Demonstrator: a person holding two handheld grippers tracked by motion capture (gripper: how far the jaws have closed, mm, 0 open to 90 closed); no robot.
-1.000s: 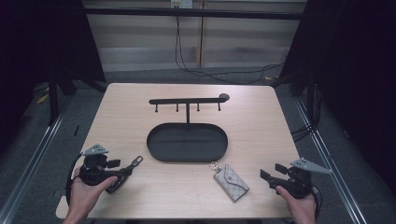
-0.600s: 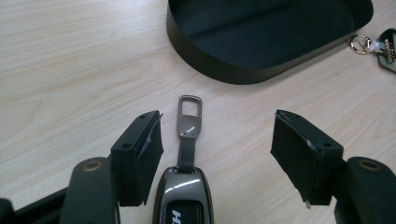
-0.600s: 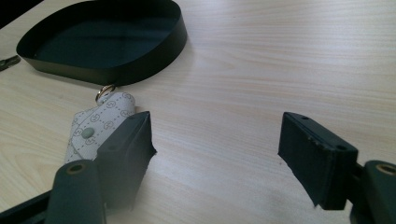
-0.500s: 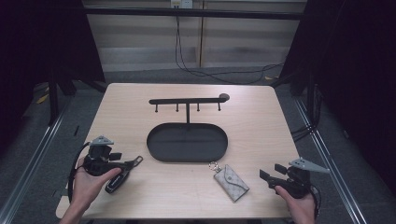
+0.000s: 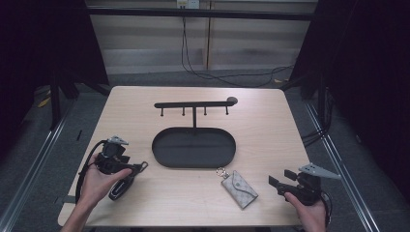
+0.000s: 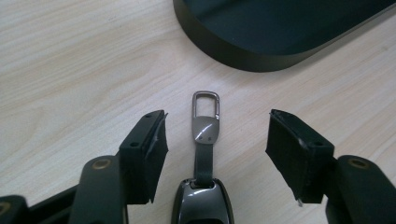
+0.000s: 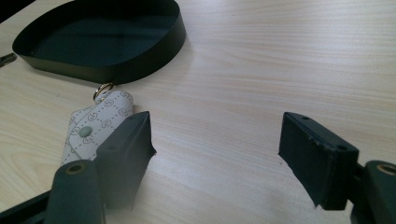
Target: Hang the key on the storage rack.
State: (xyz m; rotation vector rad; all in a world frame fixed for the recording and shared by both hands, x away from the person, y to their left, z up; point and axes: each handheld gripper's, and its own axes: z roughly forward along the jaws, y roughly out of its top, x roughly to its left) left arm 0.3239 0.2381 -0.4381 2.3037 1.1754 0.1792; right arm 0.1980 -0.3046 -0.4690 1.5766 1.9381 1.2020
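A black car key fob [image 6: 201,205] with a metal clasp [image 6: 205,114] lies on the table between the jaws of my left gripper [image 6: 215,137]. Those jaws have just been closing, but the pads stand clear of the fob on both sides. From above, the left gripper [image 5: 133,173] is at the table's front left, over the fob [image 5: 120,187]. A patterned grey key pouch [image 5: 240,188] with a ring lies front centre. My right gripper [image 5: 283,178] rests open to the right of it; the pouch [image 7: 93,130] shows beside the right gripper's [image 7: 219,140] left jaw.
A black oval tray [image 5: 193,164] sits mid-table, and a black hook rack [image 5: 193,104] rises behind it. The tray's wall [image 6: 247,53] is just beyond the clasp and also close past the pouch [image 7: 100,70]. Light wooden tabletop lies around; dark floor rails flank it.
My left hand has shifted a little away from the front edge, toward the tray, and its jaws have narrowed around the fob. The right gripper and the pouch have stayed put.
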